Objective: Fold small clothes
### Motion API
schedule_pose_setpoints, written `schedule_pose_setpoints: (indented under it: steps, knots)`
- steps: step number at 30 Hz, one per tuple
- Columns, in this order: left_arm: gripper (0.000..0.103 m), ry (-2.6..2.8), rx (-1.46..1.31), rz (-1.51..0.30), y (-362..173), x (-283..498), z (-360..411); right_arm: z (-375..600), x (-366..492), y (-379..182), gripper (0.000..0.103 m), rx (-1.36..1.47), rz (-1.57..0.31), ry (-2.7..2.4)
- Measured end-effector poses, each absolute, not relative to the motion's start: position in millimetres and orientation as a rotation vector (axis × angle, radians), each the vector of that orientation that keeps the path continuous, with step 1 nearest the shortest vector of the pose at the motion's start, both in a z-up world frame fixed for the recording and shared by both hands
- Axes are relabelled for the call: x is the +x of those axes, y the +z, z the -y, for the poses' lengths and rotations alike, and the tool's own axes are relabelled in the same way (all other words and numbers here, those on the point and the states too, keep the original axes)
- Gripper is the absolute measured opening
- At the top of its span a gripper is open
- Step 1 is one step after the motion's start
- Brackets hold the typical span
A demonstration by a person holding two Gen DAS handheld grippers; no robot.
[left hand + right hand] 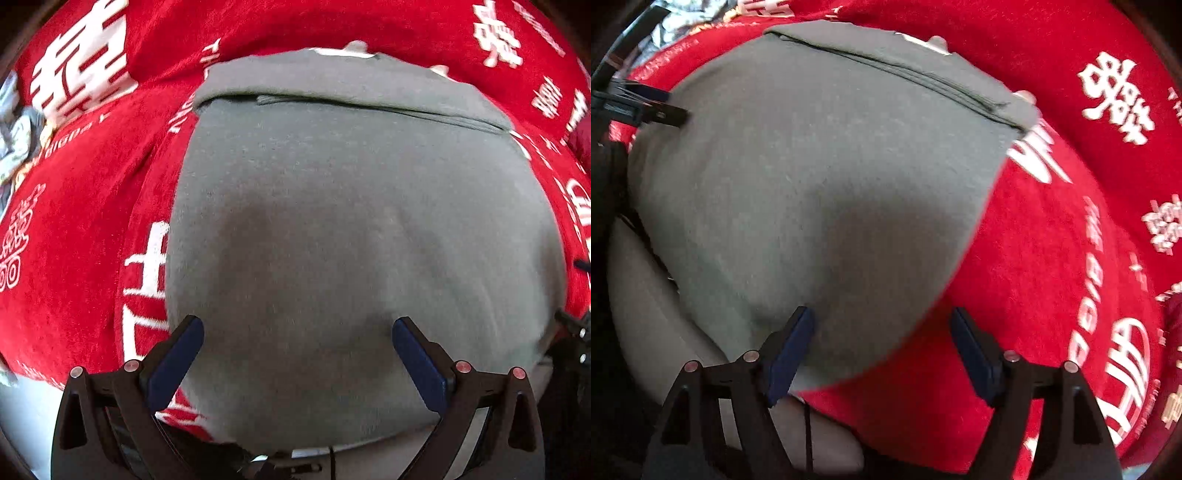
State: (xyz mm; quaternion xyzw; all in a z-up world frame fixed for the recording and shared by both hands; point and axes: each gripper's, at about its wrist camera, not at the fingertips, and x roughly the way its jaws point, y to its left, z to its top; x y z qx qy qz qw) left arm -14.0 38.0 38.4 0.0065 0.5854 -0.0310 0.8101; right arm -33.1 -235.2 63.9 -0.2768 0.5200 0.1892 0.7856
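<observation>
A grey garment lies flat on a red cloth printed with white characters; its far edge is folded over into a band. My left gripper is open above the garment's near part, nothing between its blue pads. In the right wrist view the same grey garment fills the left and middle. My right gripper stands open over its near right corner, with nothing held. The left gripper's fingers reach in from the left edge of that view.
The red cloth spreads to the right and far side. A crumpled pale patterned fabric lies at the far left. A pale grey surface shows below the garment's near edge, with a thin dark cord across it.
</observation>
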Motion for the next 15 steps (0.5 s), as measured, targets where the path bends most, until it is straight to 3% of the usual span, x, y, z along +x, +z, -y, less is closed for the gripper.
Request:
schedule_pose_setpoints:
  steps: [4,8,15]
  knots:
    - [0.103,-0.049,0.078,-1.309,20.2,-16.6,-28.5,196.1,-48.8,70.5,0.079,-0.562,-1.033,0.545]
    - [0.103,0.012,0.074,-1.283,30.2,-24.6,-50.9,172.4,-58.4,33.2,0.078,-0.772,-1.075,0.507]
    - [0.103,0.011,-0.052,-1.384,16.0,-51.4,-111.6,246.5,-50.0,38.5,0.079,-0.52,-1.232,0.393]
